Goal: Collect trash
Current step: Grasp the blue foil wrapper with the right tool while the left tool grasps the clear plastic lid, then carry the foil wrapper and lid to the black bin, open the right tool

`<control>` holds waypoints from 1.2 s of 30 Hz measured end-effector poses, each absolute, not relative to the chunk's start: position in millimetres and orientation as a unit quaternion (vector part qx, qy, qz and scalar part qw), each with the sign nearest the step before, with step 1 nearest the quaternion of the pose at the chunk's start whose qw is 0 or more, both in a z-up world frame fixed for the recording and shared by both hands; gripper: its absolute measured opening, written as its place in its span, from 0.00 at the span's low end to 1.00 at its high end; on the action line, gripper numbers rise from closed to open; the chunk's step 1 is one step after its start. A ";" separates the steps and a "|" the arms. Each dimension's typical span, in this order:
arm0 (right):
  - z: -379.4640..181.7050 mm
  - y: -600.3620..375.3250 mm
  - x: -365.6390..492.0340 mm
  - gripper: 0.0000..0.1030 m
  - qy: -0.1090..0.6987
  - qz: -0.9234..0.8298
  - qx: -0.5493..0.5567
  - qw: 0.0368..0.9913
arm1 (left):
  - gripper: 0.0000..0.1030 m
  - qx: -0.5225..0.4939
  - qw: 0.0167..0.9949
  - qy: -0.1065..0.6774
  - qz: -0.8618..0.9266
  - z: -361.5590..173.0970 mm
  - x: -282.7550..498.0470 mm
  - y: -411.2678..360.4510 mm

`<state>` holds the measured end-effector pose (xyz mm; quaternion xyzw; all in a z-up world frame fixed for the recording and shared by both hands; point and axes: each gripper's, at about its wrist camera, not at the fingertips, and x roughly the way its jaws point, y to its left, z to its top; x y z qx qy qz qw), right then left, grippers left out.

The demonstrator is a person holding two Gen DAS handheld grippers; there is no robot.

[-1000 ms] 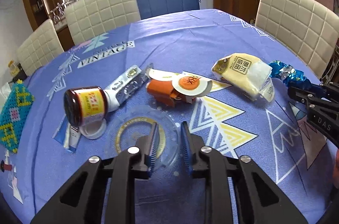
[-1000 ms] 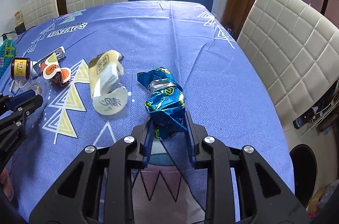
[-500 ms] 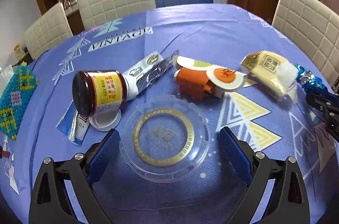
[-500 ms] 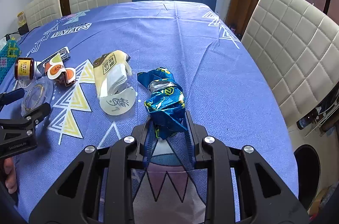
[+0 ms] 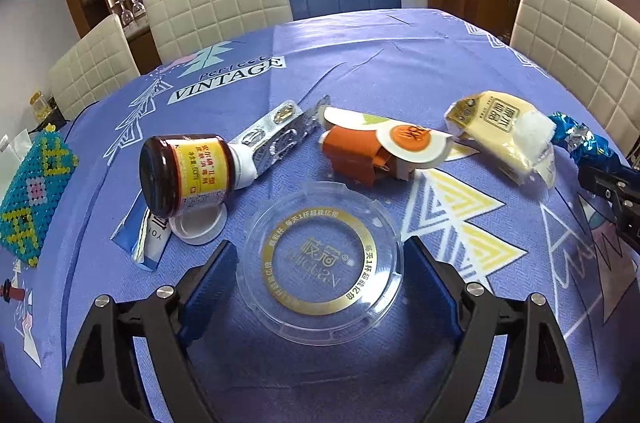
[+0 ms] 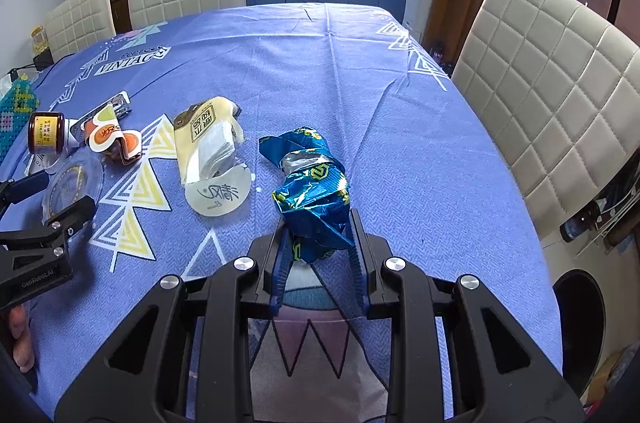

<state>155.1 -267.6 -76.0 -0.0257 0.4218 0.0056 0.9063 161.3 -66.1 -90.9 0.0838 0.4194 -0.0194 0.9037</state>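
Observation:
A clear plastic lid with a gold ring (image 5: pixel 320 263) lies flat on the blue tablecloth. My left gripper (image 5: pixel 320 267) is open wide, one finger on each side of the lid. Behind it lie a brown jar (image 5: pixel 186 179) on its side, a white cap (image 5: pixel 198 229), a foil blister strip (image 5: pixel 280 135), an orange wrapper (image 5: pixel 372 155) and a yellow packet (image 5: pixel 500 135). My right gripper (image 6: pixel 318 243) is shut on a crumpled blue foil wrapper (image 6: pixel 312 183), which rests on the cloth. The left gripper also shows in the right wrist view (image 6: pixel 48 199).
A beaded coaster (image 5: pixel 32 191) lies at the table's left edge. A blue and white sachet (image 5: pixel 144 239) lies under the jar. Cream padded chairs (image 6: pixel 552 95) stand around the table. A round white disc (image 6: pixel 220 193) lies by the yellow packet.
My left gripper has opened from nearly shut to wide and has come down around the clear lid. My right gripper stays shut on the blue wrapper.

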 end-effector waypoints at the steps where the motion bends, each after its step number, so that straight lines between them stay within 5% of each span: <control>1: -75.0 -268.1 153.7 0.28 0.421 0.006 -0.026 0.907 | 0.80 0.085 0.904 0.419 -0.024 -89.9 159.2 -69.3; 36: -52.7 -415.6 39.3 0.28 0.391 -0.111 0.022 0.914 | 0.80 0.181 0.905 0.349 -0.165 -51.2 91.2 -252.5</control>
